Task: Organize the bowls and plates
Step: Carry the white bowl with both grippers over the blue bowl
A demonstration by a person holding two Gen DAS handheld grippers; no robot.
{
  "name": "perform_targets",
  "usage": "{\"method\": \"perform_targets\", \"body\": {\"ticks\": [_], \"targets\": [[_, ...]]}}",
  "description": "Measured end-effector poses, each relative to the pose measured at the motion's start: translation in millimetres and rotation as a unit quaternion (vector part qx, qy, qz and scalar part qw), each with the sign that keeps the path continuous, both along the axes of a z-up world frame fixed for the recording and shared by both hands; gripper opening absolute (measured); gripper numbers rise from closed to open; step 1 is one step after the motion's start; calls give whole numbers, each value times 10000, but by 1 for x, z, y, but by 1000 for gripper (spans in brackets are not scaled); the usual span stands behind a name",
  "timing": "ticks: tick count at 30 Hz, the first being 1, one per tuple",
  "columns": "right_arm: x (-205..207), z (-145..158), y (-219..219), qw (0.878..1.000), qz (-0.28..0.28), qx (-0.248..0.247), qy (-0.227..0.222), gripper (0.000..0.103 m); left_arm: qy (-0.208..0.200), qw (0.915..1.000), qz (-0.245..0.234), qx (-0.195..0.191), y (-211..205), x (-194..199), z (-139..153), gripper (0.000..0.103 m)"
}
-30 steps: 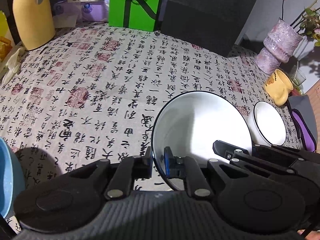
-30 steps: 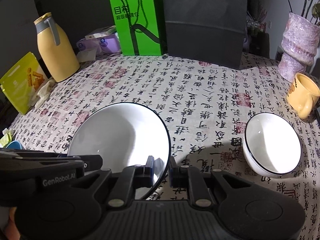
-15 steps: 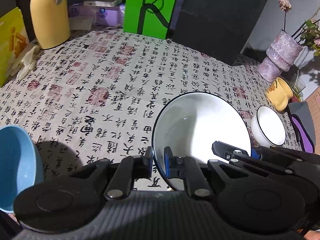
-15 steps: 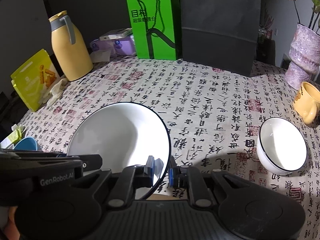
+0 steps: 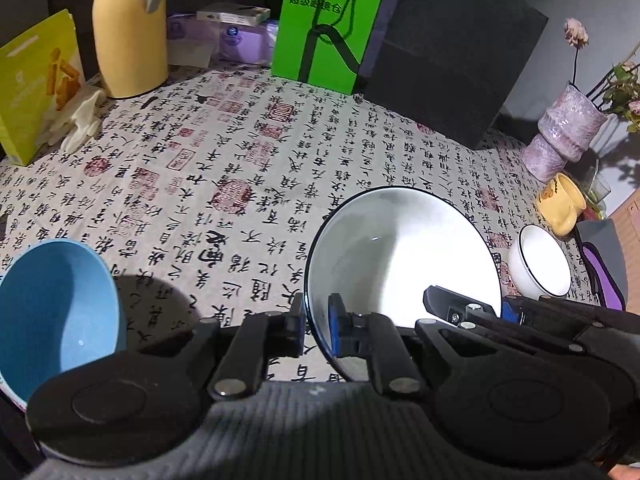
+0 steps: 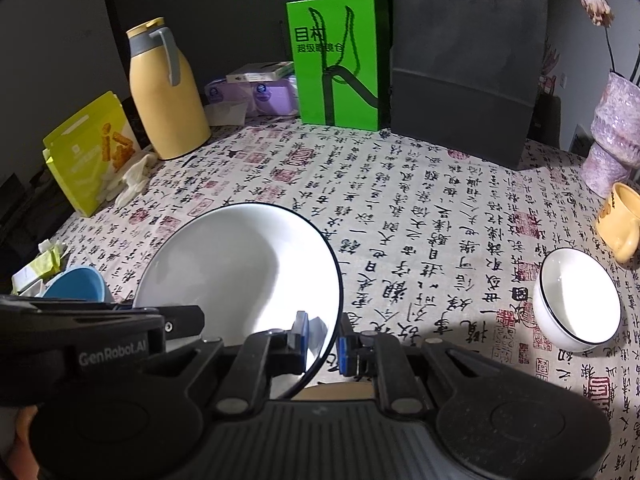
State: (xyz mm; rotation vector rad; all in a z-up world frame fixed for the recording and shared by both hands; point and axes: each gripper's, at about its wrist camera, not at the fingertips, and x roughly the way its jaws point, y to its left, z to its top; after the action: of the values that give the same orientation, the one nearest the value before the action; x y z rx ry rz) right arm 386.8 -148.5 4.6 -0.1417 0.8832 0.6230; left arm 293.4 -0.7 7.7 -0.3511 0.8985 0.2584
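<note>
The large white bowl with a dark rim (image 5: pixel 400 264) is held above the table (image 5: pixel 240 168), its rim pinched on opposite sides: the left gripper (image 5: pixel 316 326) is closed on the near-left edge, the right gripper (image 6: pixel 323 338) on the near-right edge. The carrying step appears to be in hand; the next move likely calls for a level two-handed set-down, perhaps with another bowl. A blue bowl (image 5: pixel 52 312) sits just beside on the left, near the table's front edge, and a small white bowl (image 6: pixel 578 300) rests on the cloth well apart to the right, near a yellow mug (image 6: pixel 620 222). Open cloth is left in the middle; a thermos (image 6: pixel 166 92), a green bag (image 6: pixel 340 60) and a black bag (image 6: pixel 464 64) line the far side.
</note>
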Motion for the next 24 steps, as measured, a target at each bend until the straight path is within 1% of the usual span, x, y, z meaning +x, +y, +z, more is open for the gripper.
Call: {"method": "perform_targets", "body": {"ticks": [24], "targets": [[-48,20,53,9992,348,3,-212,14,-297,9987,412,-77,51,-58,15,12]]}}
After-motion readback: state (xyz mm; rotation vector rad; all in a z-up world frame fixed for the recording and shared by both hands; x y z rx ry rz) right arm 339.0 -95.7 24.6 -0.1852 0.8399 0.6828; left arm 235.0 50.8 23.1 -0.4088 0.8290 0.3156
